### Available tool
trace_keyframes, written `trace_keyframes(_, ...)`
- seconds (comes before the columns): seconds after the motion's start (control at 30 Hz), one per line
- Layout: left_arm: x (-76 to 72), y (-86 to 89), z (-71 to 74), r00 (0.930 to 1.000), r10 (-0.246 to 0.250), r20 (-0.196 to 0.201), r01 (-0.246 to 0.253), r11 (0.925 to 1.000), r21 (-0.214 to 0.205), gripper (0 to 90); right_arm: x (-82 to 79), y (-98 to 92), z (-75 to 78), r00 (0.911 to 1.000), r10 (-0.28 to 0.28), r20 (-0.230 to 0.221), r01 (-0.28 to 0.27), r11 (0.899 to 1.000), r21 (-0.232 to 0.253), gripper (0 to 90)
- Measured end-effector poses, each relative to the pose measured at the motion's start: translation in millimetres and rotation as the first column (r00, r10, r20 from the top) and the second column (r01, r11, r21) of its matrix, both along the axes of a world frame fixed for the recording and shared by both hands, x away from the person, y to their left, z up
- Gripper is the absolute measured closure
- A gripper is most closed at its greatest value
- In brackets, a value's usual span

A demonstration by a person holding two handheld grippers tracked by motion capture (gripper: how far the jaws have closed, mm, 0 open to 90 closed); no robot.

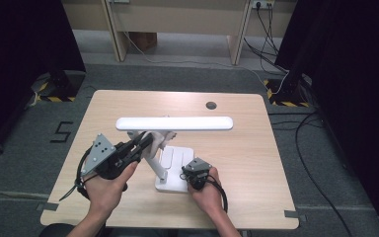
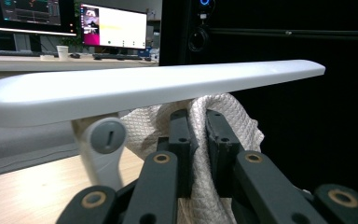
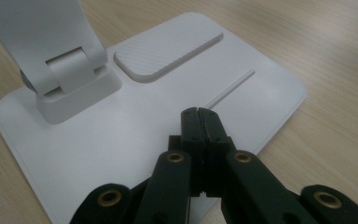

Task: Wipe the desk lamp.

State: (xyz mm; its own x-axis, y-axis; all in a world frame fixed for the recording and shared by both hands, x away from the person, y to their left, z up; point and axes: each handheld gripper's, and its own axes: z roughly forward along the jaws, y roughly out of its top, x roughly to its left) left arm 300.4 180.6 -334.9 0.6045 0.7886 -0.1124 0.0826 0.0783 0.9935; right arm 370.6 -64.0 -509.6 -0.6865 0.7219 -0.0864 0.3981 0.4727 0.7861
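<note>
A white desk lamp stands mid-table: a long flat head [image 1: 174, 123], a slanted arm [image 1: 155, 165] and a flat base [image 1: 172, 185]. My left gripper [image 1: 147, 140] is shut on a white knit cloth [image 2: 223, 109], held just under the lamp head [image 2: 144, 86] beside the arm's hinge [image 2: 107, 136]. The cloth bulges up between and around the jaws [image 2: 198, 119]. My right gripper [image 1: 186, 174] is shut with nothing in it. Its tips [image 3: 199, 112] rest on or just above the lamp base [image 3: 121, 135], near a thin groove. The arm's foot hinge [image 3: 70, 70] and a ribbed pad [image 3: 168, 49] lie beyond.
The wooden table [image 1: 246, 148] has a round cable hole [image 1: 211, 105] at the back. Cables [image 1: 306, 123] run over the grey floor to the right. A desk with monitors [image 2: 114, 28] stands beyond the table in the left gripper view.
</note>
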Motion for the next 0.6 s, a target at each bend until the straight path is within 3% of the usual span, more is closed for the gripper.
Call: trace_keyframes(0.6,-1.9,9.5,-1.2,0.9993,0.038,0.006,-0.038,0.9993,-0.001,82.4,-0.1,0.1,0.0,1.0000,0.000,0.000,0.000,1.000,0.000,90.0)
